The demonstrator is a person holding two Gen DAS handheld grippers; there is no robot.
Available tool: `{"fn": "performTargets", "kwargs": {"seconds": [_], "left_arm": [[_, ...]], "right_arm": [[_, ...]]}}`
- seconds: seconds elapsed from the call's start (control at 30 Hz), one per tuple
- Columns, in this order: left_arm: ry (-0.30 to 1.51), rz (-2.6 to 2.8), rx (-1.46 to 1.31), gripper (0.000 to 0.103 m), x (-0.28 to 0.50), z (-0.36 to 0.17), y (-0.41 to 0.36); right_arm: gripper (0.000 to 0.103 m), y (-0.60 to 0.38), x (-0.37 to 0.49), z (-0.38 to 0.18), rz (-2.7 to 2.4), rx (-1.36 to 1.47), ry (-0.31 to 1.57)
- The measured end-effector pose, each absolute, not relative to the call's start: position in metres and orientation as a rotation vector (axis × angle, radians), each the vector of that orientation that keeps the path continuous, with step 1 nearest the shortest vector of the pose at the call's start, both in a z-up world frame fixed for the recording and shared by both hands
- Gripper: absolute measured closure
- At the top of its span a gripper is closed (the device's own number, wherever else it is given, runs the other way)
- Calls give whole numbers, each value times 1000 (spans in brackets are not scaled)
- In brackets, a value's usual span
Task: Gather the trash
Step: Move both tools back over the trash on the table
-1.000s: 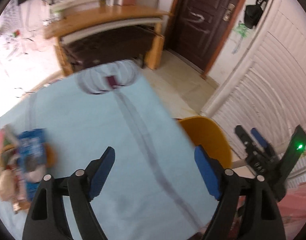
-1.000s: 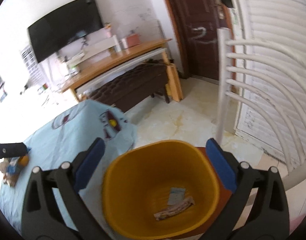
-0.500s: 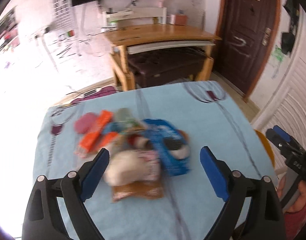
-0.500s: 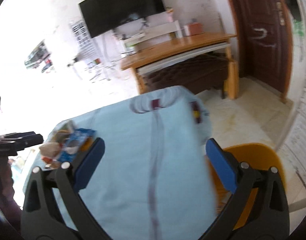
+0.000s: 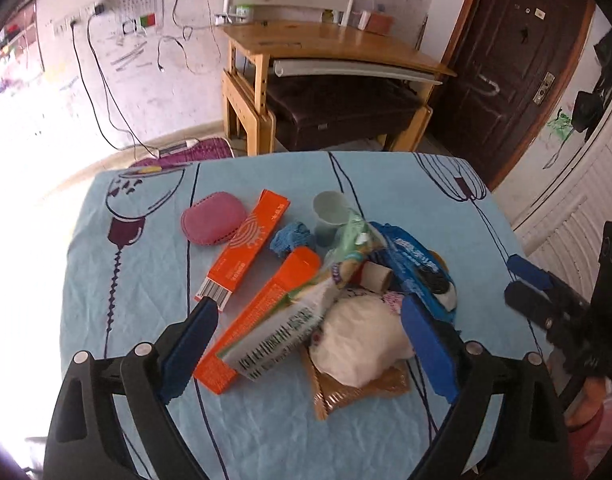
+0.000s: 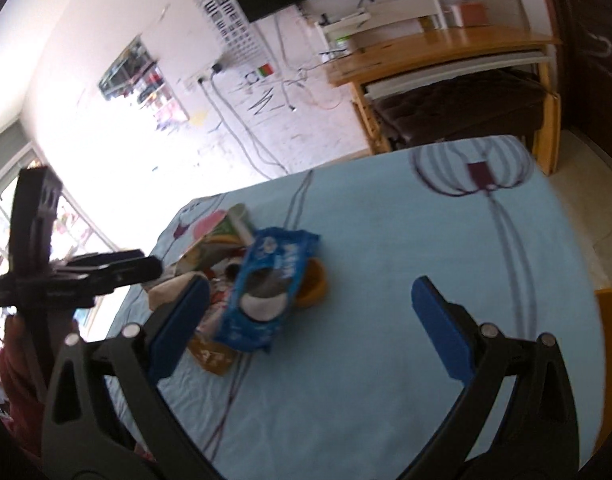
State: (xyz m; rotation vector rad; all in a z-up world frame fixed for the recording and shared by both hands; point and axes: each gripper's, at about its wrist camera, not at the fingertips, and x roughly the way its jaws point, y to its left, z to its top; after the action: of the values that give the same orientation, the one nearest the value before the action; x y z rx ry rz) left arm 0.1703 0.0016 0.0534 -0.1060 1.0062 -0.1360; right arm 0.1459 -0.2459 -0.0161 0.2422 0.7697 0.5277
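Both tongs, left [image 5: 306, 344] and right [image 6: 310, 320], are gaping empty; left should be closing squarely on the wad [image 5: 362, 340] at six o'clock of the pile.

bright daylight — left glare | right view blurred | fisheye edges

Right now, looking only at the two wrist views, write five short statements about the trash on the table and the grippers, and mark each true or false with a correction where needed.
1. The left gripper is open with nothing clamped. True.
2. The pink pouch lies on top of the blue cookie packet. False: it lies apart, at the far side of the pile, on the tablecloth.
3. The right gripper holds the blue cookie packet. False: it is open and empty.
4. The pale cup stands upright. False: it lies tipped over.
5. Two orange boxes lie among the trash. True.
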Motion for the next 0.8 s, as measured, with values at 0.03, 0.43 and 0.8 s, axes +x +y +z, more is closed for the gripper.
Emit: {"fn": "performTargets", "kwargs": {"seconds": [0.03, 0.43, 0.8], "left_arm": [[1014, -158, -126, 15, 176, 51, 5], [1064, -202, -6, 74, 216, 34, -33], [1129, -235, -4, 90, 223, 19, -27]], "right_arm": [[6, -241, 147, -17, 528, 237, 775], [6, -235, 153, -20, 515, 283, 814], [6, -213, 159, -18, 527, 235, 836]]}}
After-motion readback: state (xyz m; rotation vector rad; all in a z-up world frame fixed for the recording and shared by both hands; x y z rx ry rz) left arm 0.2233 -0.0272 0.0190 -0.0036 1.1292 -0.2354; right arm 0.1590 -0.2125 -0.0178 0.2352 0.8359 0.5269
